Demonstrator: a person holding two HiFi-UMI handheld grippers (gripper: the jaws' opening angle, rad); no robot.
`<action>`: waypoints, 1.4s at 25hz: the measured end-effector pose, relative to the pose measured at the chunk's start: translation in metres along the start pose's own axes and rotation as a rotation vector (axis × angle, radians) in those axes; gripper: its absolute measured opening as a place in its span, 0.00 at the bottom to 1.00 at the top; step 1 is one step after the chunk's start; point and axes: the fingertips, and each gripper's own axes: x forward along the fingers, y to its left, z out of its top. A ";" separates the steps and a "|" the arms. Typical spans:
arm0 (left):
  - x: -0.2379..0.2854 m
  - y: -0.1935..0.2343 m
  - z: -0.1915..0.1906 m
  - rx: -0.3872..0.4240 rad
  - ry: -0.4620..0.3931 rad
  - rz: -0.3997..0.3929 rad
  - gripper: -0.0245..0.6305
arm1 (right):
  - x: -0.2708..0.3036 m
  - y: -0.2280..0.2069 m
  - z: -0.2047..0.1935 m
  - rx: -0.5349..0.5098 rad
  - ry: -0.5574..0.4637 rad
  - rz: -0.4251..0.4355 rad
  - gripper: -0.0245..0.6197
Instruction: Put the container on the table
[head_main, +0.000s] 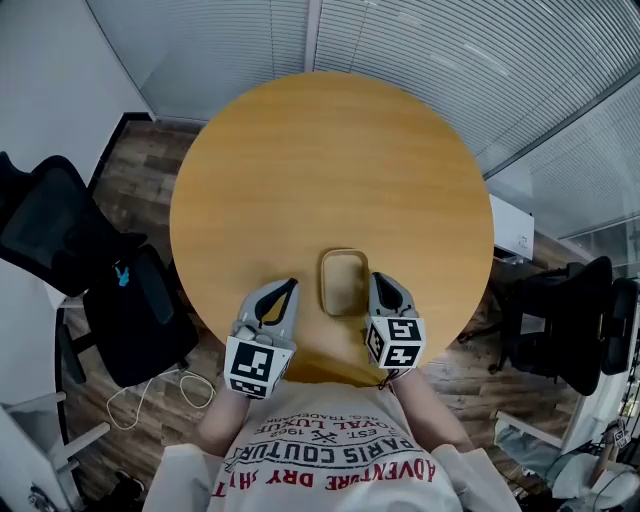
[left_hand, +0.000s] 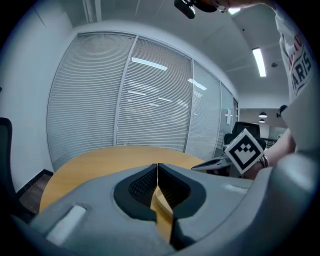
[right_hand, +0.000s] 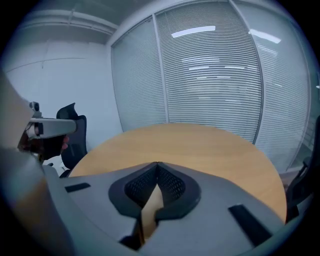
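Tan rectangular container (head_main: 343, 282) sits on the round wooden table (head_main: 330, 160), close to its near edge. I read the left gripper (head_main: 290, 284) as jaws closed tip to tip, empty. Right gripper (head_main: 378, 278) is the same: closed, nothing held. The container lies between them, each just beside it.

Open tabletop (head_main: 330, 150) beyond container (head_main: 343, 282), chairs (head_main: 60, 235) flanking

**Pale printed tee, grey grippers**

The person wears a pale T-shirt (head_main: 330, 462) printed with rows of red and dark block lettering. The left gripper (head_main: 288, 286) and right gripper (head_main: 377, 280) have smooth grey shells with black meshed pads (left_hand: 142, 185) inside the jaws. Each carries a white cube (head_main: 251, 367) bearing black square markers.
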 end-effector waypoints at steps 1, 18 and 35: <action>-0.001 -0.002 0.002 0.003 -0.006 0.001 0.06 | -0.005 0.004 0.003 -0.014 -0.009 0.018 0.05; -0.026 -0.020 0.051 0.028 -0.109 0.027 0.06 | -0.099 0.016 0.077 -0.078 -0.318 0.072 0.05; -0.037 -0.029 0.047 0.026 -0.101 0.023 0.06 | -0.121 0.024 0.082 -0.098 -0.384 0.057 0.05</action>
